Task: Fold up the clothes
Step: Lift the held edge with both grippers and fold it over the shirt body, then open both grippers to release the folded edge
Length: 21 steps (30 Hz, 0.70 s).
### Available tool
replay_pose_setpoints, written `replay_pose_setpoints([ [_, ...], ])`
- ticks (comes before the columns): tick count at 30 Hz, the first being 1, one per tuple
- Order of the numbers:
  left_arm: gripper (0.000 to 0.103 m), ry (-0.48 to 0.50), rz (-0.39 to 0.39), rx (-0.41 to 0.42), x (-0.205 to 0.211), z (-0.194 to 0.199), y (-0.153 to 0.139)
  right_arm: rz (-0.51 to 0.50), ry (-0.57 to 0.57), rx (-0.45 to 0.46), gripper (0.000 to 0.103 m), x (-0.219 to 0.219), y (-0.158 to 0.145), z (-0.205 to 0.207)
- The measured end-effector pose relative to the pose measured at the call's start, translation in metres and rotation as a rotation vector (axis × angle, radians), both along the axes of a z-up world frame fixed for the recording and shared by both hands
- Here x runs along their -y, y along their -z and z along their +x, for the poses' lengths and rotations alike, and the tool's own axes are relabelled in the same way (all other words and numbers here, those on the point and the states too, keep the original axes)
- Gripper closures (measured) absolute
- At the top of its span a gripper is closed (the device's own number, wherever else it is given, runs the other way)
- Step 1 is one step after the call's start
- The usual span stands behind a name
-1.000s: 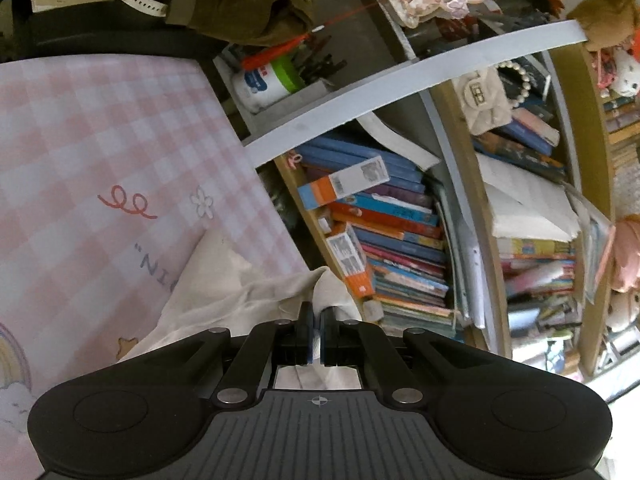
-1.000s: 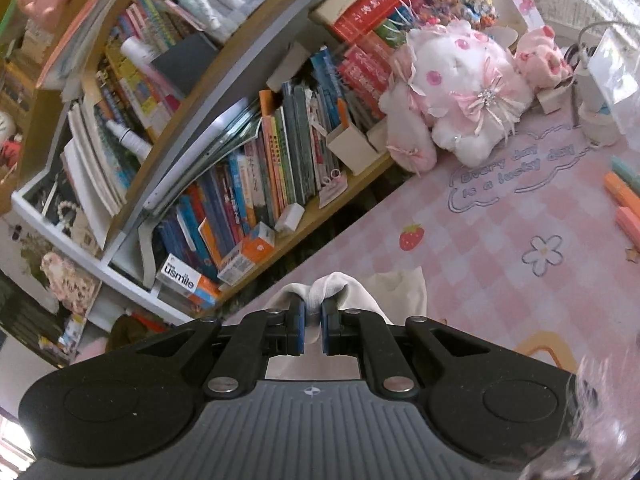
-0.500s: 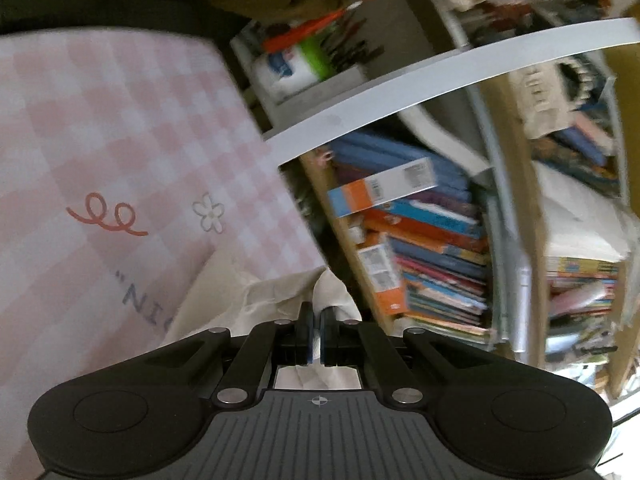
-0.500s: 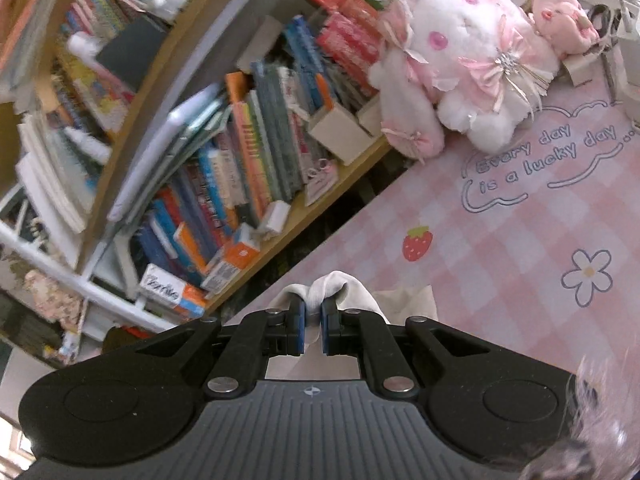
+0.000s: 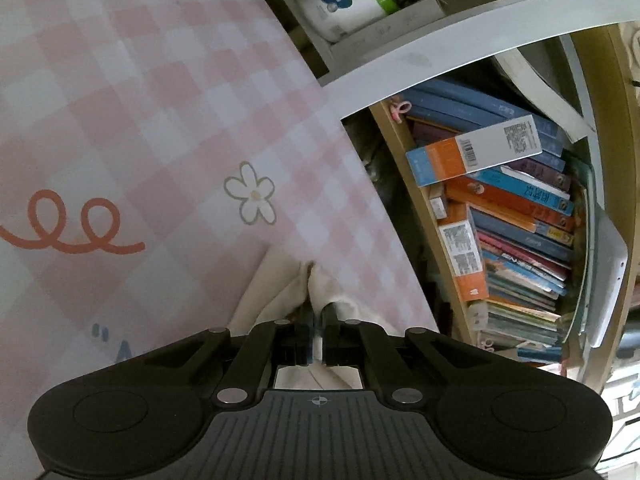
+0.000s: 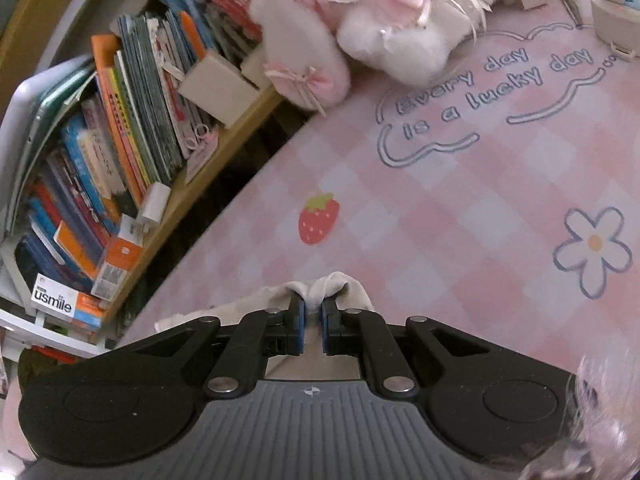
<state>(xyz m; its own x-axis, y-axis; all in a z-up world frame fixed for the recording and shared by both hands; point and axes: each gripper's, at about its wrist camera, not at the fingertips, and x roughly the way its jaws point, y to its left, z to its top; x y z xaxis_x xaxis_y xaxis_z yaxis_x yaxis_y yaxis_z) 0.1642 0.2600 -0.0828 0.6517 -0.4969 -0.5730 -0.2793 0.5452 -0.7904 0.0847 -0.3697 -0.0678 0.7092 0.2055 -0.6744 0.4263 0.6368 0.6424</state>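
Observation:
A cream-white garment (image 5: 276, 288) lies bunched on the pink checked table mat (image 5: 160, 120), close to the mat's far edge. My left gripper (image 5: 317, 320) is shut on a pinched fold of this cloth, which sticks out past the fingertips. In the right wrist view the same pale garment (image 6: 340, 282) bulges over the tips of my right gripper (image 6: 313, 312), which is shut on another fold of it. Both grippers hang low over the mat (image 6: 460, 220). Most of the garment is hidden under the gripper bodies.
A bookshelf (image 5: 512, 216) packed with books stands just past the mat's edge, with a dark gap between. A pink-and-white plush toy (image 6: 380, 16) sits at the back of the mat. A white-and-green container (image 5: 344, 0) stands on a shelf.
Both grippers have come down and forward towards the mat with the cloth still pinched. The mat's prints now look larger and closer, and the garment rests nearer the surface.

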Motion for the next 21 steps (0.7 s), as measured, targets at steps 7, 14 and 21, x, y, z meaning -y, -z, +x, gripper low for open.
replay_pose_setpoints([
  [7, 0.064, 0.038, 0.086, 0.007, 0.001, -0.001, -0.022, -0.135, -0.069, -0.010, 0.072, -0.008, -0.019, 0.005],
  [14, 0.055, 0.103, 0.545, 0.227, 0.040, -0.045, -0.075, -0.429, -0.117, 0.052, 0.037, -0.038, -0.063, -0.016],
  [21, 0.041, 0.235, 0.602, 0.275, 0.110, -0.076, -0.067, -0.649, -0.299, 0.090, 0.020, -0.103, -0.061, -0.033],
])
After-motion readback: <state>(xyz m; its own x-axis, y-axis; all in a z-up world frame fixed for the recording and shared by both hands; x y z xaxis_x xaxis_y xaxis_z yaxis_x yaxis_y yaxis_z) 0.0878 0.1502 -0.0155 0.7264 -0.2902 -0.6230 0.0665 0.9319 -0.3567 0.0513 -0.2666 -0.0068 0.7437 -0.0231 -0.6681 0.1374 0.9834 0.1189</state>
